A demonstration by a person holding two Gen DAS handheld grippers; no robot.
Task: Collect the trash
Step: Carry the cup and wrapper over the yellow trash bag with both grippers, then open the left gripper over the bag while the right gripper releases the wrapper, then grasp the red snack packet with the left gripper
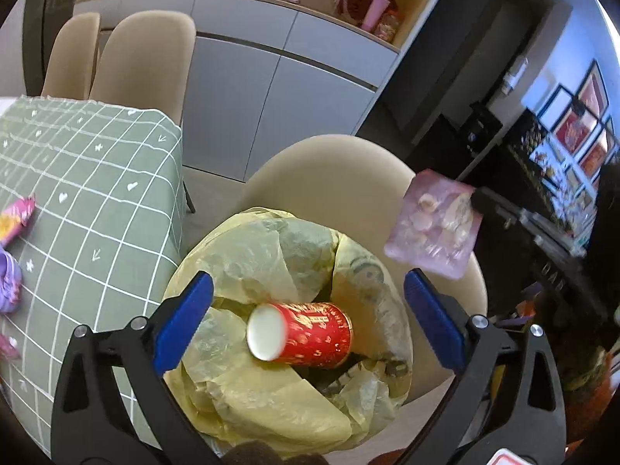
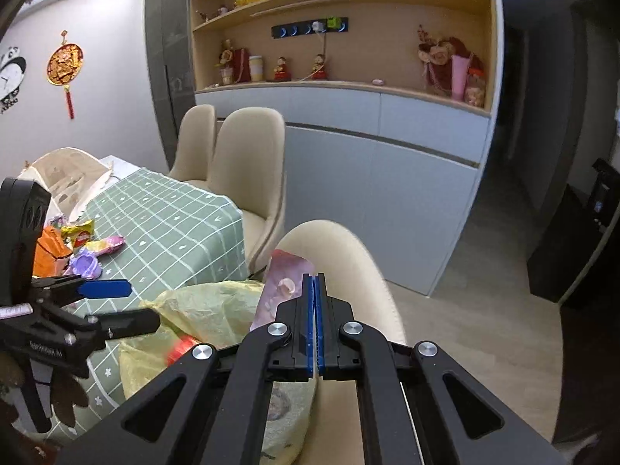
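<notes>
A red paper cup lies on its side in the mouth of a bin lined with a yellow plastic bag. My left gripper hangs over the bin, open wide. Its blue pads stand well clear of the cup on either side. My right gripper is shut on a pink printed wrapper, held just right of the bin. The left wrist view shows that wrapper beyond the bin's right rim, pinched by the right gripper. In the right wrist view, a bit of the cup shows, with the left gripper above it.
A table with a green checked cloth stands left of the bin, with several wrappers and a purple object on it. A beige chair is right behind the bin. Two more chairs and grey cabinets lie beyond.
</notes>
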